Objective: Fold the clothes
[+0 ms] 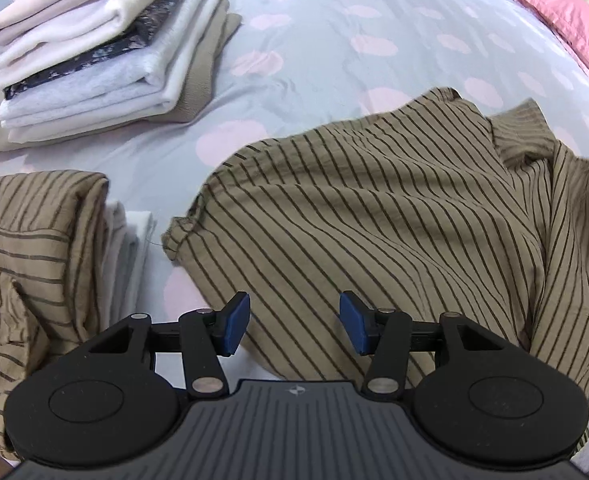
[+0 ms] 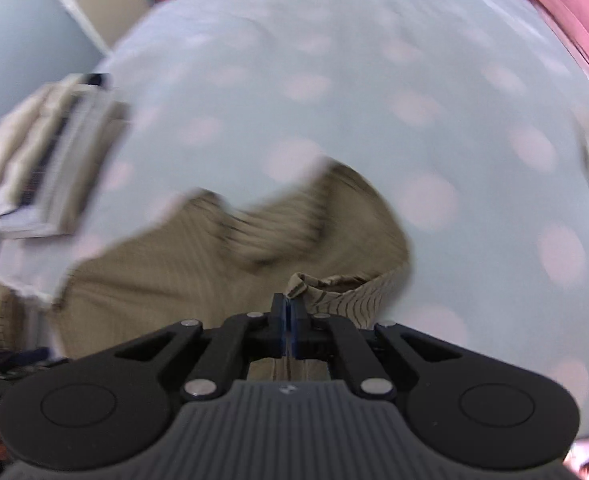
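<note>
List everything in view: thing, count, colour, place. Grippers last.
Striped shirt: one, tan with dark stripes, spread on the bed, centre; an edge pinched by the right gripper.
Folded striped garment: one, tan with dark stripes, near left, on white folded cloth.
Folded stack: one pile, white, cream, grey, dark patterned, tan, far left.
Bedsheet: one, pale blue with pink dots, under everything.
Pink bedding: one, far right.
Left gripper: black, blue pads, open above the shirt.
Right gripper: black, shut on shirt fabric.
</note>
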`<state>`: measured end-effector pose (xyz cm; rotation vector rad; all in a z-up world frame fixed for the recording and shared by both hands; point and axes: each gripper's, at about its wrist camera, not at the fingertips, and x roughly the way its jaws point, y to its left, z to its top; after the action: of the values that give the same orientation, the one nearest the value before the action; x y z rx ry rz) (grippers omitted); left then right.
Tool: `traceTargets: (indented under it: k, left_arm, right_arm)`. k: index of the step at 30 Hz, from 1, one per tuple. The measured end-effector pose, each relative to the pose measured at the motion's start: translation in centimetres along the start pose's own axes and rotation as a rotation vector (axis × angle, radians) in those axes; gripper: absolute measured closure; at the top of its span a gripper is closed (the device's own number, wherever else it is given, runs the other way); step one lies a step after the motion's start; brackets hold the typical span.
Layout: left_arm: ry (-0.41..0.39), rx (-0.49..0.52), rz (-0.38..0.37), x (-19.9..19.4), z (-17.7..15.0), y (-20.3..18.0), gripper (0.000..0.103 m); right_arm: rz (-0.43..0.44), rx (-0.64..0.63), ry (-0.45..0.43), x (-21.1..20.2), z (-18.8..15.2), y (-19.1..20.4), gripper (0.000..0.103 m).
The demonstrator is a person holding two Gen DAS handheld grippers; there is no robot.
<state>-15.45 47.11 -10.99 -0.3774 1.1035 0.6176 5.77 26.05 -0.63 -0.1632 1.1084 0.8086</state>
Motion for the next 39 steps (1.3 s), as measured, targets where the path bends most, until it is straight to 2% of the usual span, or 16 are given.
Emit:
traceTargets:
  k: [3, 8, 14, 18, 22, 23, 25, 29, 31, 37, 39]
  left_arm:
    - [-0.008, -0.033, -0.017, -0.3, 0.1, 1.1, 0.063]
    - [-0.023, -0.069, -0.039, -0.7, -0.1, 2.5, 0.063]
    - [-0.023, -0.102, -0.046, -0.7, -0.7, 4.3, 0.063]
    - [-0.019, -0.111, -0.049, -0.7, -1.0, 5.1, 0.063]
    - [-0.017, -0.122, -0.053, -0.7, -1.2, 5.7, 0.063]
    - [-0.019, -0.124, -0.053, -0.7, -1.2, 5.8, 0.063]
    - [-0.023, -0.123, -0.057, -0.9, -1.1, 5.7, 0.063]
    - [-0.034, -0.117, -0.07, -1.3, -1.0, 5.3, 0.063]
    - [-0.036, -0.115, -0.078, -1.5, -0.9, 5.1, 0.063]
    - [-0.038, -0.129, -0.128, -2.0, -0.8, 4.2, 0.062]
    - [-0.045, -0.135, -0.148, -1.9, -0.7, 3.9, 0.057]
  right_arm:
    - [0.058, -0.09, -0.028, -0.6, 1.9, 5.7, 0.101]
    - [0.158, -0.226, -0.044, -0.6, 3.9, 14.8, 0.101]
    - [0.252, -0.322, -0.001, 3.0, 4.1, 22.8, 0.101]
    - [0.274, -0.345, 0.058, 6.8, 3.6, 25.9, 0.101]
    - [0.29, -0.343, 0.13, 10.4, 2.5, 27.4, 0.1]
    - [0.289, -0.341, 0.138, 10.9, 2.3, 27.4, 0.094]
    - [0.279, -0.337, 0.139, 11.3, 1.9, 27.2, 0.091]
    - [0.264, -0.331, 0.135, 10.4, 1.5, 25.8, 0.088]
    - [0.254, -0.331, 0.129, 9.6, 1.2, 24.8, 0.078]
    - [0.219, -0.364, 0.146, 7.0, -2.3, 21.9, 0.078]
    - [0.208, -0.38, 0.156, 6.2, -4.3, 20.9, 0.077]
